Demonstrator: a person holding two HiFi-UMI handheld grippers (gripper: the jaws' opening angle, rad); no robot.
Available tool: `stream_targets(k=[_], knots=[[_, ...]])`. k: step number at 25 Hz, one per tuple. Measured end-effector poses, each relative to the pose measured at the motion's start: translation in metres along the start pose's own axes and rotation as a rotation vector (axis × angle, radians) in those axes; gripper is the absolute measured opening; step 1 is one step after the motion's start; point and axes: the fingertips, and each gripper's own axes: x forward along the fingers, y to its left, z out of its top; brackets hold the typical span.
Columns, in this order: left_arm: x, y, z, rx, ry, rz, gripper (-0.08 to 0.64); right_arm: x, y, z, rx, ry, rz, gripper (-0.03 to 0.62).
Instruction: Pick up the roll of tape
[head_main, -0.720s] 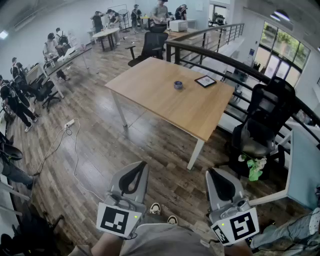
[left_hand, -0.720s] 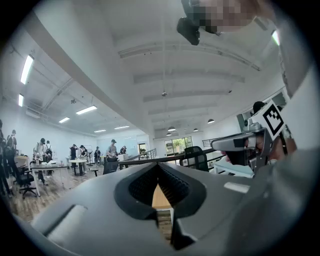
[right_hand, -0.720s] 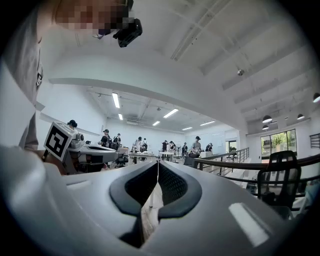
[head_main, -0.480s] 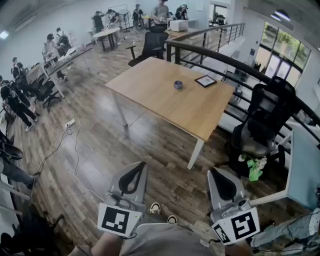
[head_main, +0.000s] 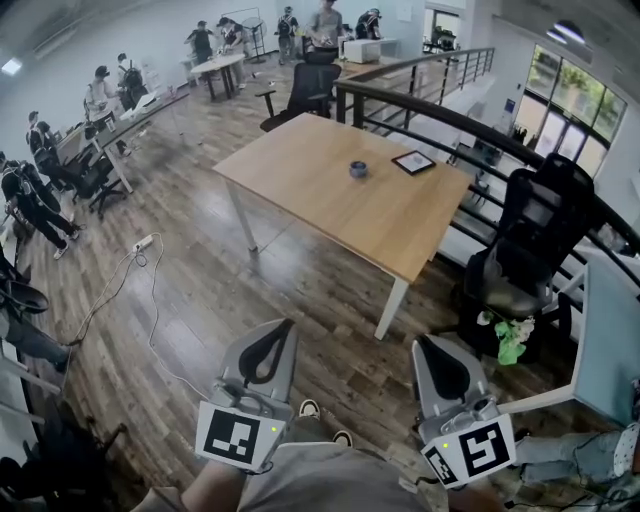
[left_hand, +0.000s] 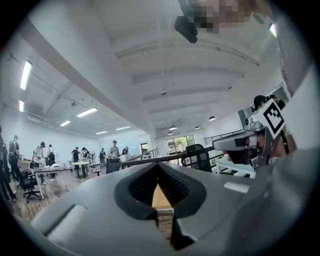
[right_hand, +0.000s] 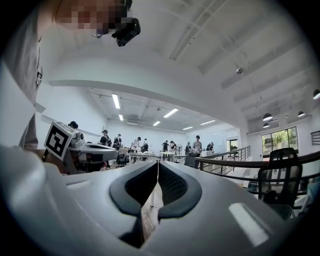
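Note:
The roll of tape (head_main: 357, 169), small and blue-grey, lies on the wooden table (head_main: 320, 190) far ahead of me in the head view. Both grippers are held close to my body, well short of the table. My left gripper (head_main: 277, 337) is shut with nothing in it, its jaws meeting at the tips in the left gripper view (left_hand: 158, 166). My right gripper (head_main: 429, 349) is likewise shut and empty, tips together in the right gripper view (right_hand: 158, 164). Both point level towards the table.
A black tablet (head_main: 411, 162) lies on the table beyond the tape. A black office chair (head_main: 525, 240) and a railing (head_main: 470, 125) stand to the right, and a cable (head_main: 140, 270) trails on the wooden floor at left. Several people work at desks far behind.

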Motion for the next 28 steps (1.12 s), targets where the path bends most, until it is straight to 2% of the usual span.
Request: stream_targets(k=[6,8,10,20,28], knots=[[0.001,0.0,0.0,0.009,-0.003,0.016,0.002,0.001,-0.005,0.002,0.013,-0.047,0.001,0.025],[0.003,0.004,-0.001,0.005,-0.005,0.021,0.002,0.006,-0.01,0.003,0.026,-0.064,-0.009,0.133],[0.007,0.008,-0.003,0.0,-0.004,0.024,0.002,0.012,-0.014,0.0,0.036,-0.06,-0.01,0.164],[0.058,0.041,-0.015,-0.014,0.015,0.023,0.002,0.07,-0.029,-0.018,0.036,-0.009,0.03,0.164],[0.125,0.101,-0.022,-0.035,0.031,0.016,0.002,0.157,-0.055,-0.023,0.036,0.03,0.025,0.164]])
